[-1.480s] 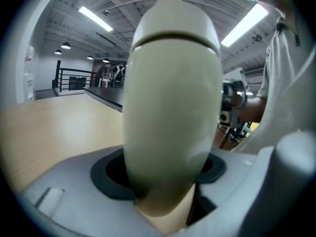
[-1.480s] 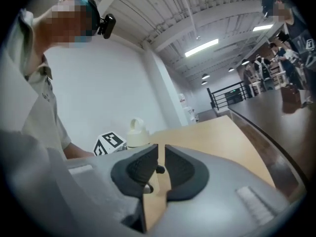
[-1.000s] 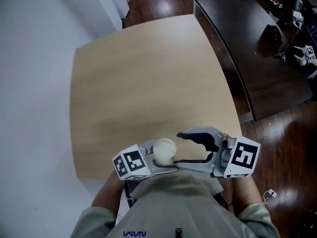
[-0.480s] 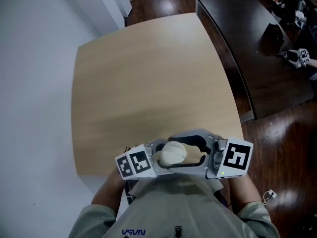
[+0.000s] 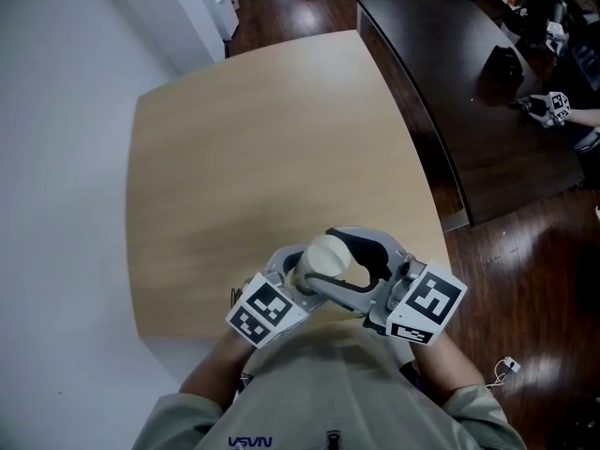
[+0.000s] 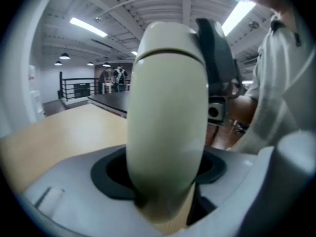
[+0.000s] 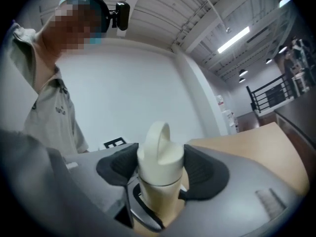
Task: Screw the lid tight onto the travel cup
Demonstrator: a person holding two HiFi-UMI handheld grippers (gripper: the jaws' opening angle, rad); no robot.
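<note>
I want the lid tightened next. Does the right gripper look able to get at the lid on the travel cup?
Probably yes: the right gripper has its jaws flanking the lid, nothing between, and the left gripper holds the travel cup.

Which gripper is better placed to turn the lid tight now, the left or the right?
The right gripper: its jaws sit on both sides of the lid. The left gripper holds the travel cup by its body, so it should steady it.
</note>
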